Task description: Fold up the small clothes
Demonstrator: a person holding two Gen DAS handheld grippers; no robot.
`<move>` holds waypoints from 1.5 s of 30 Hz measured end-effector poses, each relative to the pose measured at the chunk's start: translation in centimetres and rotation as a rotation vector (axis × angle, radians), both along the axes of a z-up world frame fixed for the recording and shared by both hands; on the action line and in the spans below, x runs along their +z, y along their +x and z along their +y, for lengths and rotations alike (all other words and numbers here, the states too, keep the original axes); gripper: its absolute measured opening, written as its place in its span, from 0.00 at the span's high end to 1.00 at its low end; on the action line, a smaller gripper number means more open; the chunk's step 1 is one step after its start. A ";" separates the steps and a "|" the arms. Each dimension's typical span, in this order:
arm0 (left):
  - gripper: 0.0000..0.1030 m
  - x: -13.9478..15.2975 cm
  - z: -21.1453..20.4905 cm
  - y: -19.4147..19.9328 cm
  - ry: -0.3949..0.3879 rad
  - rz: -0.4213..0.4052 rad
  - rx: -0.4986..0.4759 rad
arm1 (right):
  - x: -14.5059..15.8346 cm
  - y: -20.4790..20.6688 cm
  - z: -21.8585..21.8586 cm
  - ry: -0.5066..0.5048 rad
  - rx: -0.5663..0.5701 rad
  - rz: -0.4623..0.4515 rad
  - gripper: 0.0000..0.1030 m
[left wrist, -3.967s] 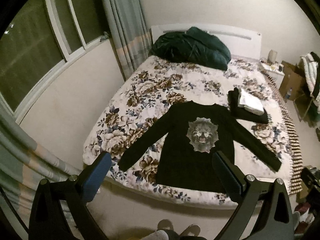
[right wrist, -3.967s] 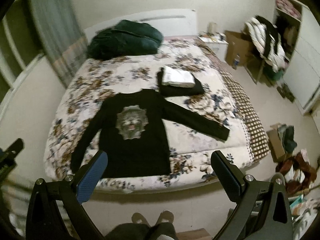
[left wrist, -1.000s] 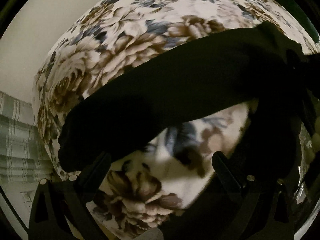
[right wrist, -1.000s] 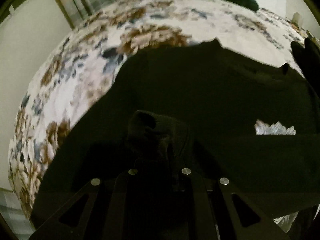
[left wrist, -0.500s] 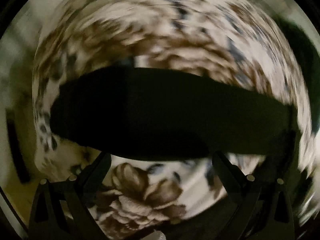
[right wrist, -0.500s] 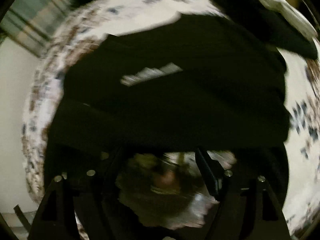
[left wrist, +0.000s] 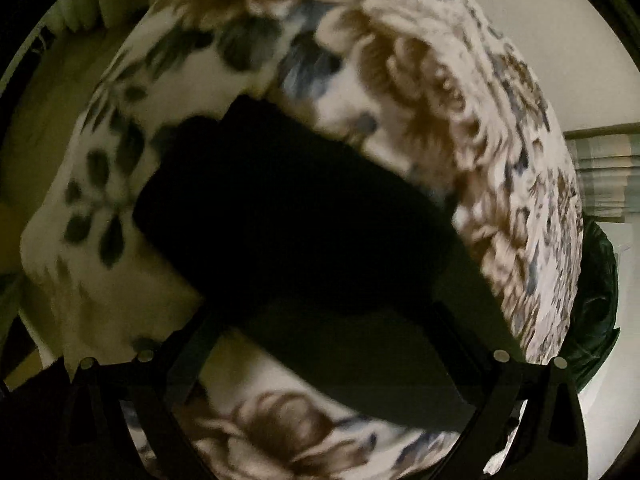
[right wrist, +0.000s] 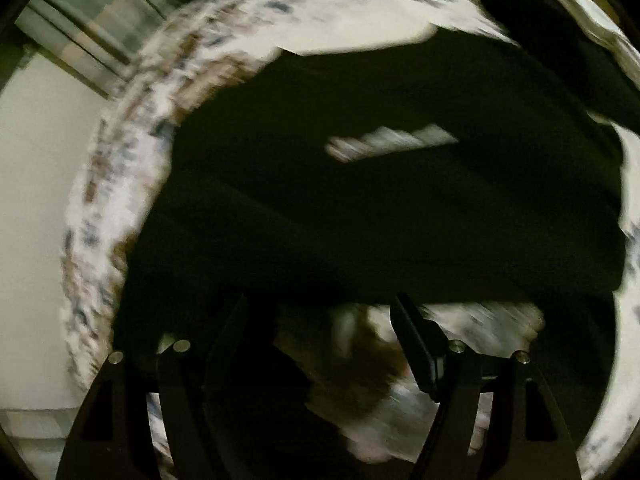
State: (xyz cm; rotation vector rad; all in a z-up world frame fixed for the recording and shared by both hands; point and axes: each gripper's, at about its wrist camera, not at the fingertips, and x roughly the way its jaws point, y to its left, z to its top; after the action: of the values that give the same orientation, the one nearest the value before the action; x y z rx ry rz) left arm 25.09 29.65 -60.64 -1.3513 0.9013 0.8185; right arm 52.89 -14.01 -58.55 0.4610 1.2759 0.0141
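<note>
A black long-sleeved shirt (right wrist: 400, 216) lies flat on the floral bed (right wrist: 360, 20). One sleeve is folded across its chest, leaving only a strip of the grey lion print (right wrist: 392, 142) showing. My right gripper (right wrist: 320, 320) hovers over the shirt's near edge, open, with only bedspread between its fingers. In the left wrist view the shirt's other sleeve (left wrist: 300, 220) runs slantwise from its cuff at the upper left down to the lower right. My left gripper (left wrist: 320, 312) is open close above it. The sleeve passes between the wide-set fingers, and the pads do not press on it.
A folded stack of dark and white clothes (right wrist: 540, 20) sits on the bed beyond the shirt. A dark green duvet (left wrist: 596, 300) lies at the bed's far end. Striped curtains (right wrist: 80, 20) and a pale wall (right wrist: 36, 200) border the bed's side.
My right gripper was shut on the sleeve's cuff over the shirt; it has opened, let the cuff go and drawn back. My left gripper has rolled and come closer to the other sleeve.
</note>
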 end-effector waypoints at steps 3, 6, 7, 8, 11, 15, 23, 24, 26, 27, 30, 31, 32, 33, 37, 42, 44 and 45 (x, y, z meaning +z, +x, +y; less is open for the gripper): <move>0.01 -0.1 0.9 0.0 0.038 0.008 -0.013 | -0.3 3.7 2.7 0.065 0.010 -0.030 0.26; 0.01 -0.3 1.6 -0.1 0.065 0.004 0.009 | -3.7 7.3 6.7 0.107 0.094 0.067 0.26; 0.04 -0.3 1.6 0.4 0.078 0.000 0.017 | -4.9 7.8 7.5 0.118 0.121 0.118 0.26; 0.07 -0.1 1.6 0.5 0.089 -0.001 0.024 | -5.4 8.0 7.9 0.111 0.126 0.135 0.26; 0.60 0.6 2.0 0.3 0.132 -0.011 0.043 | -4.4 7.3 7.8 0.103 0.138 0.091 0.26; 0.81 1.6 2.9 0.3 0.145 -0.059 0.068 | -2.8 4.4 4.9 0.101 0.085 0.068 0.26; 0.84 10.3 2.1 5.2 0.429 -0.098 -0.107 | -2.0 -1.6 -1.4 -0.008 -0.029 0.072 0.26; 0.84 11.8 1.5 6.2 0.477 -0.113 -0.148 | -1.9 -2.4 -2.6 -0.012 -0.059 0.074 0.26; 0.84 15.1 -0.2 8.8 0.569 -0.140 -0.243 | -2.0 -3.5 -4.6 -0.025 -0.105 0.081 0.26; 0.84 16.3 -1.1 9.9 0.602 -0.151 -0.286 | -2.1 -4.0 -5.7 -0.028 -0.124 0.086 0.26; 0.84 20.4 -6.2 14.6 0.710 -0.197 -0.469 | -2.7 -5.5 -8.6 -0.026 -0.181 0.100 0.26; 0.84 21.2 -7.7 15.6 0.728 -0.216 -0.514 | -2.9 -5.9 -9.4 -0.020 -0.194 0.105 0.26; 0.84 22.1 -9.7 16.8 0.748 -0.238 -0.566 | -3.0 -6.4 -10.5 -0.011 -0.212 0.109 0.26; 0.84 23.0 -12.7 18.5 0.769 -0.258 -0.636 | -3.1 -7.0 -11.9 -0.001 -0.232 0.110 0.26; 0.84 24.1 -23.3 22.8 0.766 -0.325 -0.870 | -2.6 -9.5 -16.7 0.004 -0.279 0.099 0.26; 0.84 20.4 -39.2 25.7 0.693 -0.343 -1.195 | -2.5 -12.6 -24.5 0.020 -0.383 0.101 0.26; 0.84 17.8 -44.8 25.6 0.640 -0.343 -1.305 | -2.8 -13.9 -27.9 0.031 -0.434 0.107 0.26; 0.84 16.4 -47.4 25.4 0.626 -0.333 -1.354 | -3.1 -14.5 -29.3 0.035 -0.453 0.112 0.26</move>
State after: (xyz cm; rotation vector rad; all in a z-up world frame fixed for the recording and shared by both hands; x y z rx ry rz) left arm 50.49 -17.71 -44.22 -0.1308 0.9327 -0.2027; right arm 38.39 -43.32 -61.60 0.7810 1.2574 -0.3761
